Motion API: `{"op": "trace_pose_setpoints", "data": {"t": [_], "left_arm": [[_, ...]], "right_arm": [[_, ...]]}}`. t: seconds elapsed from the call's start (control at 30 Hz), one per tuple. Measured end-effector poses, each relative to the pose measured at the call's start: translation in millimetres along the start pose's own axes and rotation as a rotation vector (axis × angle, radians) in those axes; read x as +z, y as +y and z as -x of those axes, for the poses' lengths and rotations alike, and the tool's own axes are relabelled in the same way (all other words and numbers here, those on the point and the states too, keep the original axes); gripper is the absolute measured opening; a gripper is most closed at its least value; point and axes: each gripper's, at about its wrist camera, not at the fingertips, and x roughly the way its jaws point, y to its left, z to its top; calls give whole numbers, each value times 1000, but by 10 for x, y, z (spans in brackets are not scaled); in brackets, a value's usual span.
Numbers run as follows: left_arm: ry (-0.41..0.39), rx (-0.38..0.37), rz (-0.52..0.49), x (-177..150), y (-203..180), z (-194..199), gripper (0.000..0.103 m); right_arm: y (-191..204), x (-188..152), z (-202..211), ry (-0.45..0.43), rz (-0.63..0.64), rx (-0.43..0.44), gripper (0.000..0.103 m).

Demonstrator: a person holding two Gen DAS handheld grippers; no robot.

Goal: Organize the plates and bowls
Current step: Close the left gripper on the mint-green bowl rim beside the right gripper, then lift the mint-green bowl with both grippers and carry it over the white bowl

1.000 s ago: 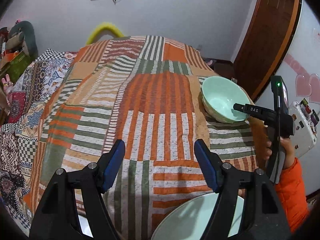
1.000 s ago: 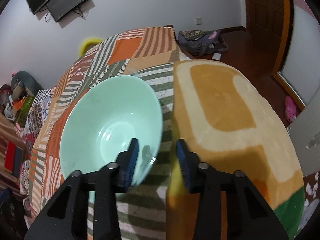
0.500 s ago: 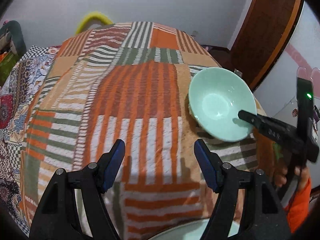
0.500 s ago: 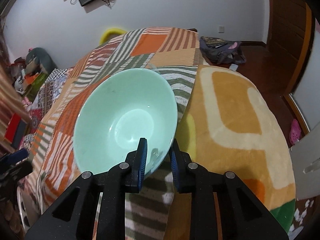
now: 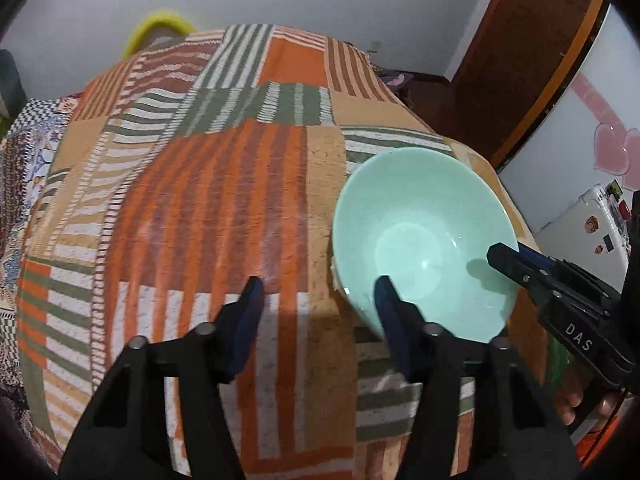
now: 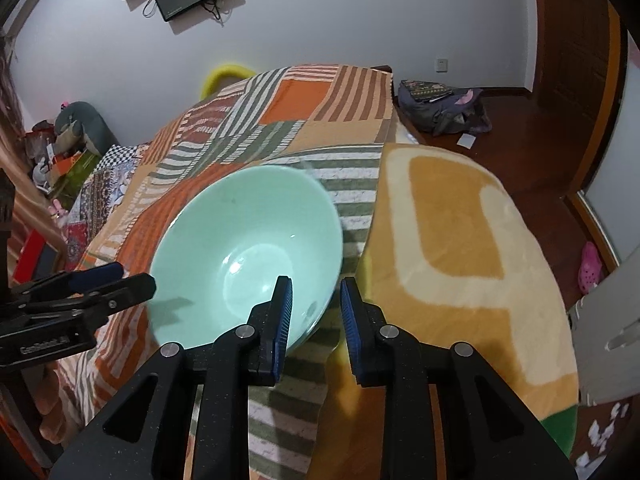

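Observation:
A pale green bowl [image 5: 424, 240] is held tilted above the striped blanket [image 5: 200, 200]; it also shows in the right wrist view [image 6: 248, 256]. My right gripper [image 6: 315, 312] has its jaws either side of the bowl's near rim, with a visible gap at the outer pad; it shows from the side in the left wrist view [image 5: 520, 268]. My left gripper [image 5: 318, 312] is open and empty, its right finger just in front of the bowl's left rim. It appears at the left in the right wrist view [image 6: 120, 280].
A yellow-and-cream blanket [image 6: 460, 240] covers the bed's right part. A bag [image 6: 440, 106] lies on the wooden floor beyond. A white appliance [image 5: 580, 232] stands at the right. Cluttered items [image 6: 60, 152] sit at the far left.
The right gripper closed in on the bowl's rim and lifted it, then its jaws widened a little. The left gripper moved forward and right towards the bowl; the white plate below it left view.

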Motion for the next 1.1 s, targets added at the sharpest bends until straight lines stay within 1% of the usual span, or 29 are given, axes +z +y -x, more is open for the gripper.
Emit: {"op": "trace_pose_setpoints", "data": {"t": [0.03,0.07,0.1,0.17,0.27,0.33,0.43,0.47,0.5,0.53,0.63,0.73,0.87,1.0,1.1], "left_arm": [[6,-4,-2,4,-17,-34,46],[12,-4,-8,6,-33,-62,39],[18,-6,-16,11,-51,-100,34],[25,-11,-23,18,-80,-165,31],[19,-1,-38,17,-105,-211,29],[13,4,-53,20,-124,-230,28],[10,5,-75,20,-173,-232,20],[11,4,-83,20,-192,-232,15],[9,12,-95,22,-219,-230,15],[5,21,-104,25,-236,-224,15],[9,12,-102,22,-226,-210,14],[13,-9,-100,2,-234,-149,14],[-3,-14,-114,-61,-286,0,14],[-25,-34,-106,-112,-286,205,14],[-51,-33,-112,-168,-291,377,14]], "right_arm": [[-11,5,-19,0,-5,0,23],[-23,11,-32,-2,-11,-2,23],[-36,20,-50,-2,-18,-3,23],[-62,30,-76,-3,-34,1,23],[-89,54,-115,-7,-47,7,23],[-64,66,-142,-6,-33,21,23],[-33,63,-207,12,-23,26,23],[-20,54,-218,16,-21,27,20],[-11,42,-212,12,-18,30,16],[3,32,-200,9,-11,15,14],[-18,13,-171,8,-18,13,13],[-33,-2,-133,19,-21,18,13],[-19,-24,-36,19,-19,16,13],[24,-48,113,6,-23,27,13],[101,-60,252,-13,-15,29,13]]}}
